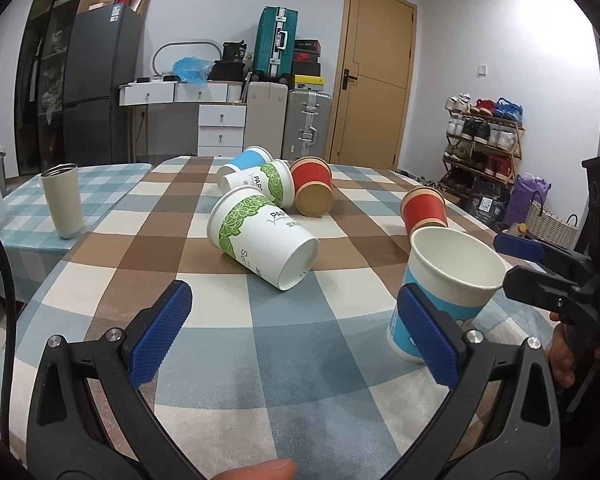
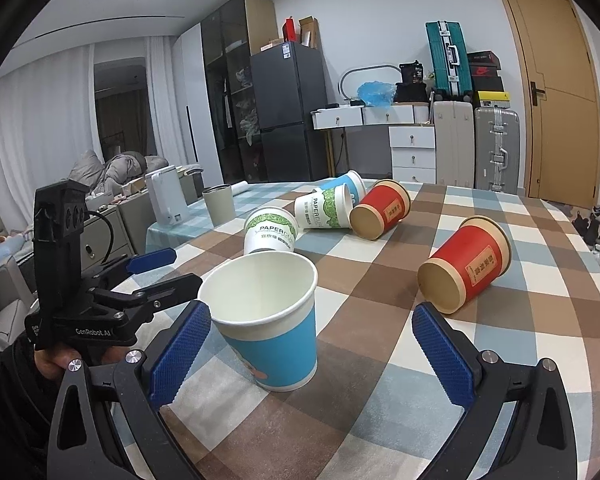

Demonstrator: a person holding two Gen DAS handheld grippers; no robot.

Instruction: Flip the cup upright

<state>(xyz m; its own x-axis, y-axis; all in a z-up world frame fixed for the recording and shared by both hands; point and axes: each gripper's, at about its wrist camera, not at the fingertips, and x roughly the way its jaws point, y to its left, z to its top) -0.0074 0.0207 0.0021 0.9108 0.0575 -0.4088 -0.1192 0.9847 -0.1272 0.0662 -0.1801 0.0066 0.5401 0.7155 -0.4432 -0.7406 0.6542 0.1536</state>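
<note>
A blue and white paper cup (image 1: 444, 288) stands upright on the checked tablecloth, mouth up; it also shows in the right wrist view (image 2: 272, 320). My left gripper (image 1: 296, 340) is open and empty, the cup just behind its right finger. My right gripper (image 2: 312, 356) is open around the cup's near side, not touching it. Several cups lie on their sides: a green-leaf cup (image 1: 260, 236), a second green-leaf cup (image 1: 264, 184), a blue cup (image 1: 244, 164), a red cup (image 1: 312, 188) and another red cup (image 2: 464, 268).
A grey steel tumbler (image 1: 62, 200) stands upright on the adjoining blue-checked table at the left. A white kettle (image 2: 166, 196) stands behind it. The table's right edge (image 2: 588, 240) drops off toward shoes on the floor.
</note>
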